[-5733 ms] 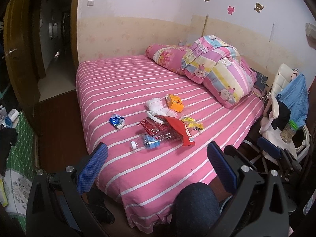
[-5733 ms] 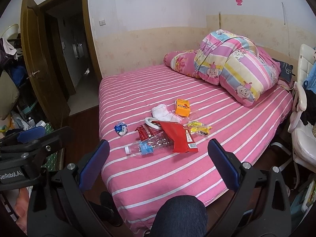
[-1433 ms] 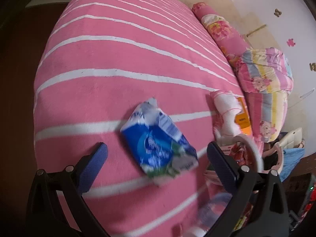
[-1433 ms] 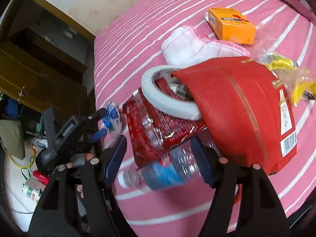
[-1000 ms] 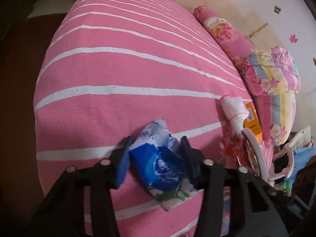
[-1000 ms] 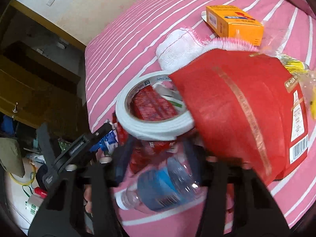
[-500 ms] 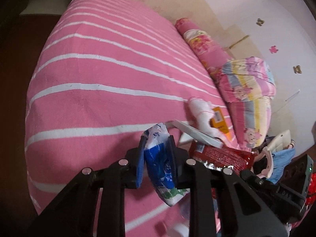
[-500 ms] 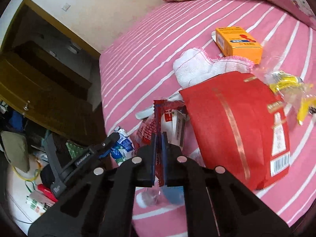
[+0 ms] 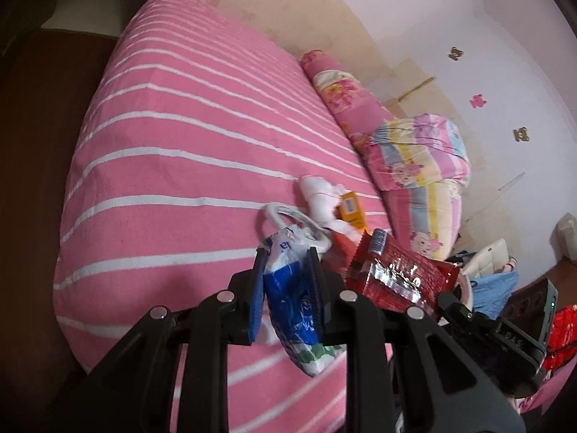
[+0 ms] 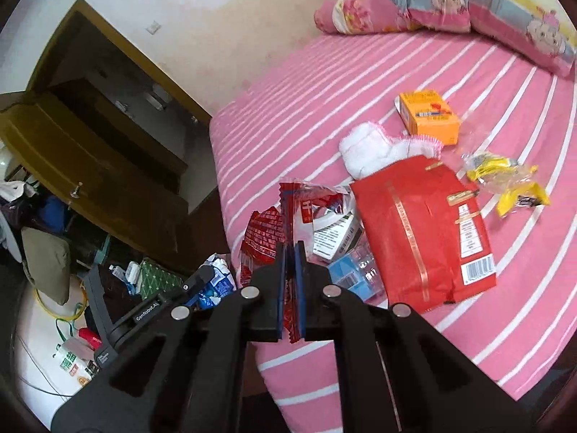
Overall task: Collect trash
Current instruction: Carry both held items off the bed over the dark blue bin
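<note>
The left tongs [image 9: 286, 285] are clenched on a blue-and-white wrapper [image 9: 294, 303], held above the pink striped bed [image 9: 180, 166]. The right tongs [image 10: 289, 281] grip a red snack wrapper [image 10: 288, 216] (pinched thin between the pads), lifted over the clear bottle [image 10: 355, 270] and red packet [image 10: 422, 227] lying on the bed.

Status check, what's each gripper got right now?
Left gripper shut on blue-white wrapper. Right gripper shut on red snack wrapper. Both lifted off bed; nothing blocking.

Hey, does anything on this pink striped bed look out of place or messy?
Yes. Litter sits on the pink striped bed: a flat red paper packet, an orange cardboard box, a crumpled yellow wrapper, and a white sock.
</note>
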The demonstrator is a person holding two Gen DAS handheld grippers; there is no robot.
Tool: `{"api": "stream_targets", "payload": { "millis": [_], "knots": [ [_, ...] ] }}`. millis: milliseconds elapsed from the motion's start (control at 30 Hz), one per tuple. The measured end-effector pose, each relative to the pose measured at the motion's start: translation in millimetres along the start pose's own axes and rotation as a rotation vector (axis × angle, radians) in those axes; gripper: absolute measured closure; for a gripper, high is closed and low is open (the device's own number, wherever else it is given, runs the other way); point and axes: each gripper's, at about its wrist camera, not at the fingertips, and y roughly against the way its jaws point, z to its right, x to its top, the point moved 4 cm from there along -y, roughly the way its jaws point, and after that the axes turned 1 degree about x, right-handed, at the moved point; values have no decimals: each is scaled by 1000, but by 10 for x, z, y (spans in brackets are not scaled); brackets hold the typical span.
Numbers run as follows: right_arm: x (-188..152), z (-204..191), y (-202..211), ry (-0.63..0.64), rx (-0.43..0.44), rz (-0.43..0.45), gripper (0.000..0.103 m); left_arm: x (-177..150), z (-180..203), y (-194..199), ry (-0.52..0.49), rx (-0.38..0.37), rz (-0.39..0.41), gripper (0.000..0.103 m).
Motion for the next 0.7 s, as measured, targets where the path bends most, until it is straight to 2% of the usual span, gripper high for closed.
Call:
{"api": "stream_targets", "payload": {
  "millis": [200, 367, 533, 700],
  "knots": [
    [-101, -93, 689, 43, -1, 68, 97, -190, 506, 321, -55, -63, -6, 82],
    [-262, 84, 1333, 42, -35, 125, 97, -569, 1057, 396, -132, -120, -50, 82],
    [-530, 496, 2093, 45, -138, 193, 97, -1149, 1650, 307, -211, -178, -126, 82],
    [-944, 1014, 2765, 17, -257, 234, 97, -1992, 2267, 37, -327, -229, -250, 82]
  ]
}}
